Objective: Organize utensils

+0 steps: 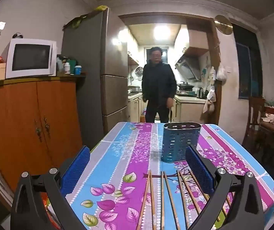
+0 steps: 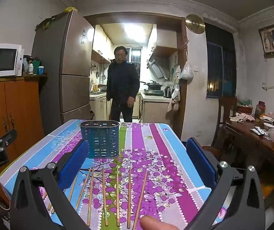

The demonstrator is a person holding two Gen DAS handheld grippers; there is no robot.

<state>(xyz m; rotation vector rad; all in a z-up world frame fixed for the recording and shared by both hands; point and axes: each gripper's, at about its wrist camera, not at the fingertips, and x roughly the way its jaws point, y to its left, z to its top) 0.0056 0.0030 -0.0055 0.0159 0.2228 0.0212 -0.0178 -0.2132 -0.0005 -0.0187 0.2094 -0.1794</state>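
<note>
So the chopsticks (image 2: pixel 104 195) are all lying loose on the table (image 2: pixel 175 153), fanned out in a rough row with their tips pointing toward the far end, none of them touching the blue perforated holder (image 2: pixel 102 139) that stands upright a bit beyond them. Can't make out anything in the holder from these angles, so I'd say this is right at the start: nothing picked up, first grab not yet made. Next move probably calls for dropping one hand-held gripper down over a single stick, pinching it somewhere mid-length, then tipping it upright so it slides into the holder's top opening; thin round sticks on a slick floral tablecloth (image 1: pixel 129 153) could roll or get grabbed two at a time, since a few lie really close together. The right hand-held gripper (image 2: pixel 137 153) hangs above the near end of the sticks, jaws spread wide with nothing between them, aimed level down the table. The left hand-held gripper (image 1: pixel 137 159) is posed much the same, wide apart and empty, with the holder showing between its blue pads (image 1: pixel 77 168) and the sticks below. A fingertip (image 2: pixel 156 223) pokes in at the bottom of the right view. Also a person (image 2: pixel 122 84) is standing in the kitchen doorway past the table.
</note>
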